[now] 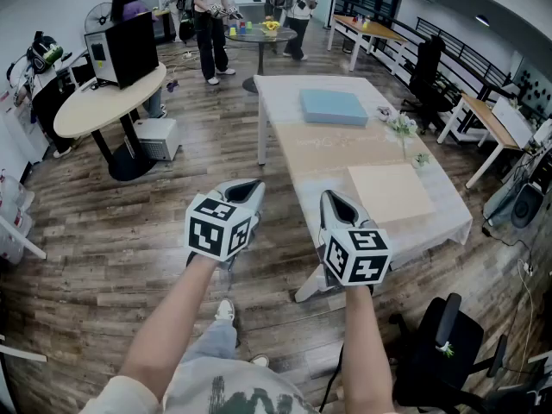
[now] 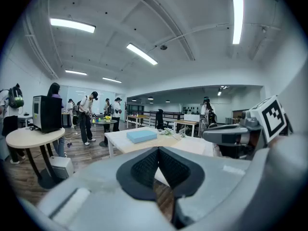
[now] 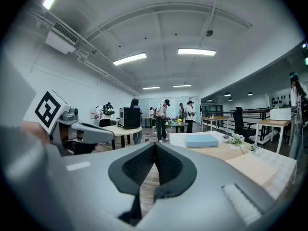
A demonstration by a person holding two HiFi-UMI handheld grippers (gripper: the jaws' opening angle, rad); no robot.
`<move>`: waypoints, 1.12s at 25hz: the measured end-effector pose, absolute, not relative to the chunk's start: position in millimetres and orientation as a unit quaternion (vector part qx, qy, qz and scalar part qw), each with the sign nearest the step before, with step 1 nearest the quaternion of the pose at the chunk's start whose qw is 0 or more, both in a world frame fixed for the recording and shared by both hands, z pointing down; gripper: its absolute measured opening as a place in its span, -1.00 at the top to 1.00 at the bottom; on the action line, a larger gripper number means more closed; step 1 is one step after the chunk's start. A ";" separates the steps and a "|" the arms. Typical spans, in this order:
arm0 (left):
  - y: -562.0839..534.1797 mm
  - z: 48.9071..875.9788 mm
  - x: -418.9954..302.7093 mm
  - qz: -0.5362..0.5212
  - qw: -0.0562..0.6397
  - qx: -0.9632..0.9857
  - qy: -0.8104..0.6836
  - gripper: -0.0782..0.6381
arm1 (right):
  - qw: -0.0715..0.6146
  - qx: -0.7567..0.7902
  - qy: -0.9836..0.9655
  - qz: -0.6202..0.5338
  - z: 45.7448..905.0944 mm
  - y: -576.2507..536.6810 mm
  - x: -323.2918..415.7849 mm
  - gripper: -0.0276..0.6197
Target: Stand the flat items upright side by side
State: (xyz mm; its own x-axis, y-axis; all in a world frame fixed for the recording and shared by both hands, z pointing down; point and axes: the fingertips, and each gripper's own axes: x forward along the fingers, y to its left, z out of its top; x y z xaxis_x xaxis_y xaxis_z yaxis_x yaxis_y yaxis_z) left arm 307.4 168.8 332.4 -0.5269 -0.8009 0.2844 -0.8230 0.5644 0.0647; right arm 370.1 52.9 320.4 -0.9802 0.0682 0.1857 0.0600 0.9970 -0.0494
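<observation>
Left tool (image 1: 246, 187) and right tool (image 1: 336, 202), clenched empty, hover near the table (image 1: 278, 95) corner over wooden floor (image 1: 121, 222).

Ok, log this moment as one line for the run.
left gripper: shut, empty | right gripper: shut, empty | both short of table | blue slab, tan board: lying flat

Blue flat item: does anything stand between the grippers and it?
Nothing upright does. The left gripper and right gripper are short of the table; a beige board lies flat on its near part, a small plant stands beside the blue flat item.
</observation>
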 end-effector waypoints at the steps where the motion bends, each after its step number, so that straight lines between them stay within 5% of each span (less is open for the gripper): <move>1: 167.6 332.4 300.8 0.039 0.143 0.465 -0.873 0.77 | 0.095 -0.032 -0.995 0.023 321.6 51.9 364.0 0.92; 6: 166.3 337.1 262.9 0.041 0.146 0.464 -0.873 0.77 | 0.102 -0.035 -0.994 0.029 330.8 52.8 328.0 0.91; 28: 225.1 335.8 -29.0 0.027 0.146 0.472 -0.869 0.15 | 0.122 -0.024 -0.991 0.050 338.0 103.7 53.5 0.14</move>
